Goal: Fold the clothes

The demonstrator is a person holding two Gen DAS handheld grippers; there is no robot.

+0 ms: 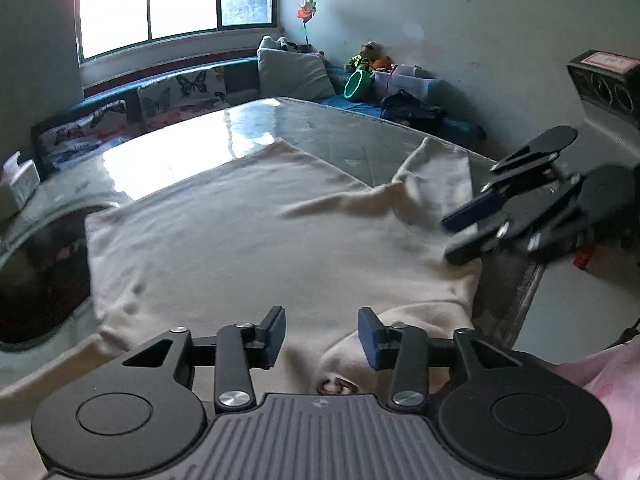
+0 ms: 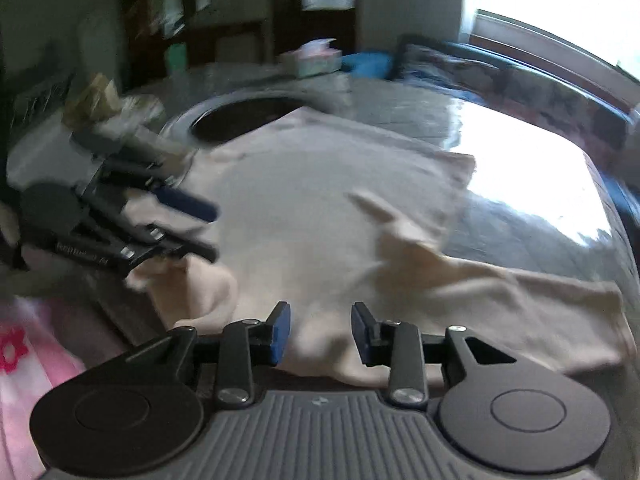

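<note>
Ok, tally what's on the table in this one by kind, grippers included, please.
Cream garment, spread on the glass-topped table: 1
Tissue box at the table's far edge: 1
Grippers, both open with no cloth between the pads: 2, left gripper and right gripper
Total: 4

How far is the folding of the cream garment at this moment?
Done: the cream fabric garment lies spread on the glossy grey table, one sleeve flopped out.
In hand: nothing; the left gripper and right gripper are open above its near edge.
Left: a neat finished fold is not visible yet.
</note>
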